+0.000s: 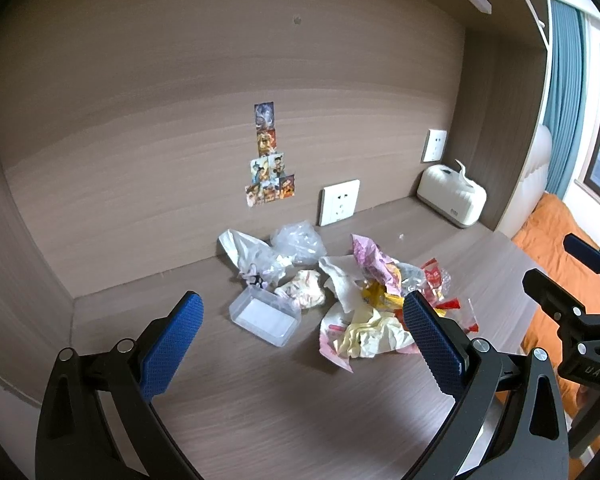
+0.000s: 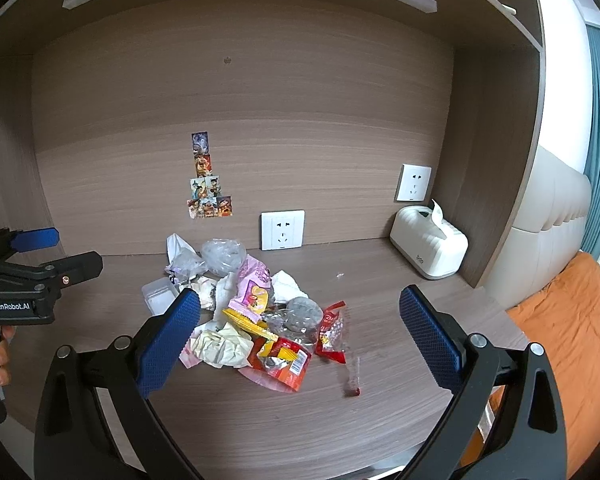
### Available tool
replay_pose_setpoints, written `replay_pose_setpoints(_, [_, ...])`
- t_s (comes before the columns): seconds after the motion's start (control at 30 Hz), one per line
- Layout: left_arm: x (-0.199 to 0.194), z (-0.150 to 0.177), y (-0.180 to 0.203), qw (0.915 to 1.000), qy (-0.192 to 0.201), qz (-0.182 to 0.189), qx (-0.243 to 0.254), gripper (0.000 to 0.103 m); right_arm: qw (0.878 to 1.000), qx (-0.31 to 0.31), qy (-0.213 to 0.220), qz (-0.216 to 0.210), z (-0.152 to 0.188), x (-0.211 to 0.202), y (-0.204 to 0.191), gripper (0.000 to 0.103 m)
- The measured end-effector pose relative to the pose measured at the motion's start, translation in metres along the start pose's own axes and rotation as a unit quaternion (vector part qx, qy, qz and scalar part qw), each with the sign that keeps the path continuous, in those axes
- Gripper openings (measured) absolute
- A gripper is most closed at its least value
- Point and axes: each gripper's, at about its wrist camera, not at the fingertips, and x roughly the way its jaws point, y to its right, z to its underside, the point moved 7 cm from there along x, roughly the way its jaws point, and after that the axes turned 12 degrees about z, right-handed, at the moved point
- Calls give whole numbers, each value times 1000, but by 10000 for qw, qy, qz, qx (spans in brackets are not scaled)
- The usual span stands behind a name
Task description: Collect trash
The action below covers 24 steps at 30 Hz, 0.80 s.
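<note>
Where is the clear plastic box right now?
The clear plastic box sits on the desk at the left edge of the trash pile, in front of the crumpled white bag.

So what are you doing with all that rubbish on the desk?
A person is holding a gripper in each hand, about to collect trash. The left tool and right tool are both open and empty, above the desk and facing the pile of wrappers. In the pile are a red snack packet, crumpled paper and a clear plastic box. Nothing has been picked up yet. A tissue box sits apart by the wall.
</note>
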Motion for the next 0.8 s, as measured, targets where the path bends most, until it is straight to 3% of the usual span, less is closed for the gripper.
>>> replay_pose_setpoints(0.8, [19,-10,-12,9999,-77,51,-71,98,10000,-78,-39,32,-5,8,-7,99])
